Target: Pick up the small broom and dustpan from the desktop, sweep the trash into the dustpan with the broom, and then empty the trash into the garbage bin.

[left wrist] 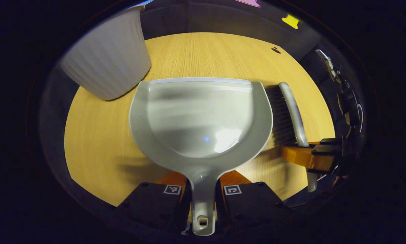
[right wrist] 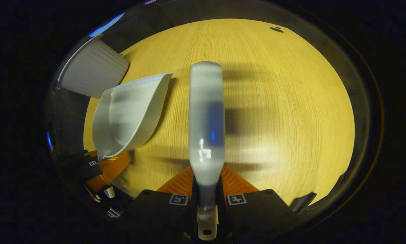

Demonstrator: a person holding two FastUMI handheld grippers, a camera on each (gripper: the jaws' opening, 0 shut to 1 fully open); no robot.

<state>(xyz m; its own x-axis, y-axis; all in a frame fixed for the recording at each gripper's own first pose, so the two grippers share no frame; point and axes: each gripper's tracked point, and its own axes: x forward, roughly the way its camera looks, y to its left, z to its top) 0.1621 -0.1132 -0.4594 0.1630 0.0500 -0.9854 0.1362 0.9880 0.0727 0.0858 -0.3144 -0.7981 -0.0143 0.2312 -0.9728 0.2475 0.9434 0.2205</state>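
On the wooden desktop (left wrist: 98, 142), just right of the white ribbed garbage bin (left wrist: 108, 57): grey dustpan (left wrist: 203, 118), mouth edge forward, pan glossy and bare of any trash. Handle clamped between the fingers of the left gripper (left wrist: 203, 196), jaws pressed on both sides. Cannot tell whether the pan's lip rests on the wood or rides just above it.

Just beside the pan's right wall: small broom (left wrist: 289, 115), dark bristles turned toward the pan, pale grey back curving along the top. In the right gripper view, broom seen from behind as one long grey bar, slightly blurred, handle pinched between the fingers of the right gripper (right wrist: 208, 203).

Progress, as judged: pickup of both tools done. No trash visible anywhere on the wood; one small dark spot (right wrist: 276, 29) near the far edge, possibly a mark in the surface rather than litter, too small to say. Sweeping either finished or yet to start; not decidable from here. Pan looks empty, so tipping into the bin either done or still pending.
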